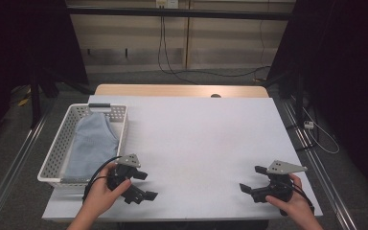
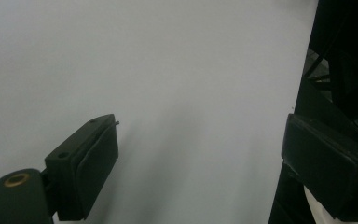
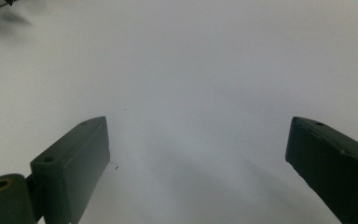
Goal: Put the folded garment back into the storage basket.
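I hold my left claw [image 1: 145,185] spread wide and empty, low over the white tabletop [image 1: 196,139]. Just beside it, on its outer side, a white basket [image 1: 60,143] holds a folded blue cloth [image 1: 90,143]. My right claw [image 1: 253,178], well apart from it across the tabletop, is spread too, nothing between its jaws.

The high view looks forward and down over the whole white bench [image 1: 196,139] from above the person's side. The left gripper view rides low behind the left claw [image 2: 198,158], facing along its jaws, close over bare bench ahead. The right gripper view does likewise behind the right claw [image 3: 198,161]. All three share that white surface.
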`<state>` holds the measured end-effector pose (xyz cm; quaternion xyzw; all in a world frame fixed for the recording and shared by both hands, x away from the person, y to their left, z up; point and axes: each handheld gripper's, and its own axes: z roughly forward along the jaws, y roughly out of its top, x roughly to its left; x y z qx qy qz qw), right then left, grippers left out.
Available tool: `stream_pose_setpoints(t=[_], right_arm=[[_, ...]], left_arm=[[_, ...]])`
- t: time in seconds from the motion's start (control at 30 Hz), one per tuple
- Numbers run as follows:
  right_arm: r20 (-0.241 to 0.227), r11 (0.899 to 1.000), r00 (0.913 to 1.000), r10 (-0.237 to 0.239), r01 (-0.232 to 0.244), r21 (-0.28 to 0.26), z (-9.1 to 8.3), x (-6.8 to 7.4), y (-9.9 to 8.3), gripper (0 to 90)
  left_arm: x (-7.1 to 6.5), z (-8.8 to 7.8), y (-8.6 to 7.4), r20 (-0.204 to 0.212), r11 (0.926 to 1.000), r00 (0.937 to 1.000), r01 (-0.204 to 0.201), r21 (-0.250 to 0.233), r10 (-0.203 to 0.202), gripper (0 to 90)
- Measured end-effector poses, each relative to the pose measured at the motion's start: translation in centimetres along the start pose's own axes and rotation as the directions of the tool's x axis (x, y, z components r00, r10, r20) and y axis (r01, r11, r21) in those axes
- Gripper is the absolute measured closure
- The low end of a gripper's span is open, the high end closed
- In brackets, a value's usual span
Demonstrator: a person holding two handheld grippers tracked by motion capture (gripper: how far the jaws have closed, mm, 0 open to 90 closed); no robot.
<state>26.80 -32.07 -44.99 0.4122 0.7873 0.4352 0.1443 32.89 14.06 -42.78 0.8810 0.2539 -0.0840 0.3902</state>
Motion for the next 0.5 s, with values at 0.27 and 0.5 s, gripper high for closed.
stream_pose_setpoints(t=[0.27,0.5], right_arm=[[0.005,1.000,1.0000,0.000,0.000,-0.003,-0.24,-0.06,-0.13,6.4],[0.007,1.000,0.9999,-0.009,0.009,0.003,-0.25,0.02,-0.17,6.4]], left_arm=[[0.04,0.03,-0.03,0.008,1.0000,1.0000,0.002,-0.001,-0.002,11.0],[0.08,0.14,-0.06,0.006,1.0000,1.0000,0.002,0.002,-0.002,11.0]])
